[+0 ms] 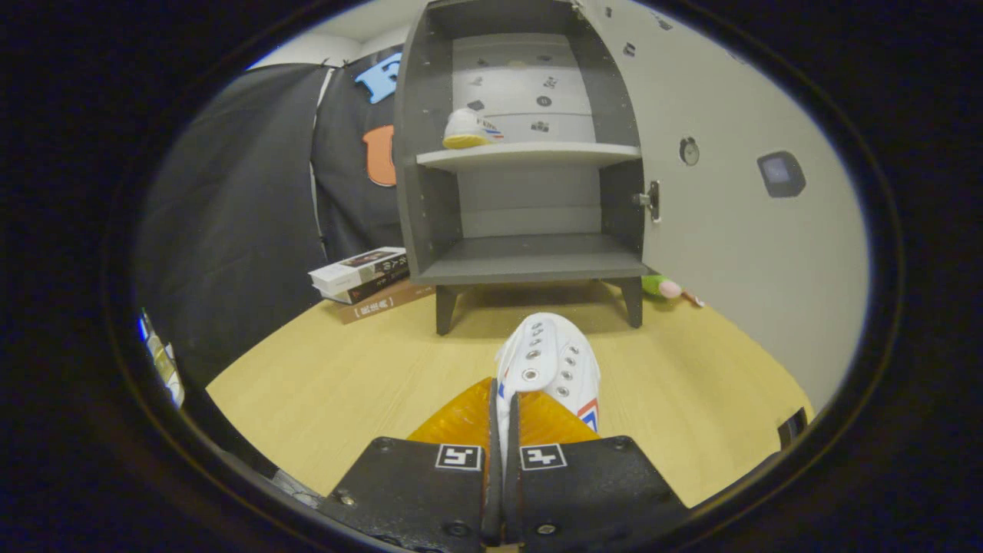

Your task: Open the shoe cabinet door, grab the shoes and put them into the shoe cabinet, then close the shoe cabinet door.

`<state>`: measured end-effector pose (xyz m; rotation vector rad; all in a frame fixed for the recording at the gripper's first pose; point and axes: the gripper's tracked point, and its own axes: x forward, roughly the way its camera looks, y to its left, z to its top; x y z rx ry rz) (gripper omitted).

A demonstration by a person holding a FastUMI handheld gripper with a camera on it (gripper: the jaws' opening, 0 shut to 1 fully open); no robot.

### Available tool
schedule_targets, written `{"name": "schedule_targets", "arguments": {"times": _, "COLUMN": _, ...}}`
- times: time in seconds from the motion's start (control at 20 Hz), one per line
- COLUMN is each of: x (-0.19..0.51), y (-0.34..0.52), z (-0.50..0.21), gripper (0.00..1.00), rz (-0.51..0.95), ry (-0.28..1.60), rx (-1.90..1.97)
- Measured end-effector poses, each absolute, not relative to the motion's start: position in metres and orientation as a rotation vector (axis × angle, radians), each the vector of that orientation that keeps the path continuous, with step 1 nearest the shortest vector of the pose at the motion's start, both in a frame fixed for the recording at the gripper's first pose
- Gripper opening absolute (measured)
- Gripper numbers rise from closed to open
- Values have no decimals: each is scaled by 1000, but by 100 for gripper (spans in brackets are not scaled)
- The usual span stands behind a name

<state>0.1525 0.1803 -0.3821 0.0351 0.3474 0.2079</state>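
Note:
My gripper (503,411) is shut on a white sneaker (549,361), pinching the thin edge of its collar between both fingers; the shoe's toe points ahead toward the cabinet. The grey shoe cabinet (530,265) stands just beyond on short legs, its door (729,192) swung wide open to the right. A second white sneaker (468,129) with a yellow sole lies on the left of the upper shelf (537,156). The lower shelf holds nothing.
The cabinet sits on a light wooden tabletop (345,376). A stack of books (365,278) lies left of the cabinet's legs. A small green and pink toy (664,288) rests by the right leg, under the open door.

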Motion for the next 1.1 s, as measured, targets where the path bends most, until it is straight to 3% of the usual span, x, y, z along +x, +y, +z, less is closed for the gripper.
{"name": "schedule_targets", "arguments": {"times": 0.45, "x": 156, "y": 168, "z": -246, "gripper": 5, "rz": 251, "ry": 192, "rx": -18}}
{"name": "schedule_targets", "arguments": {"times": 1.1, "x": 273, "y": 169, "z": -38, "gripper": 5, "rz": 198, "ry": 32, "rx": -181}}
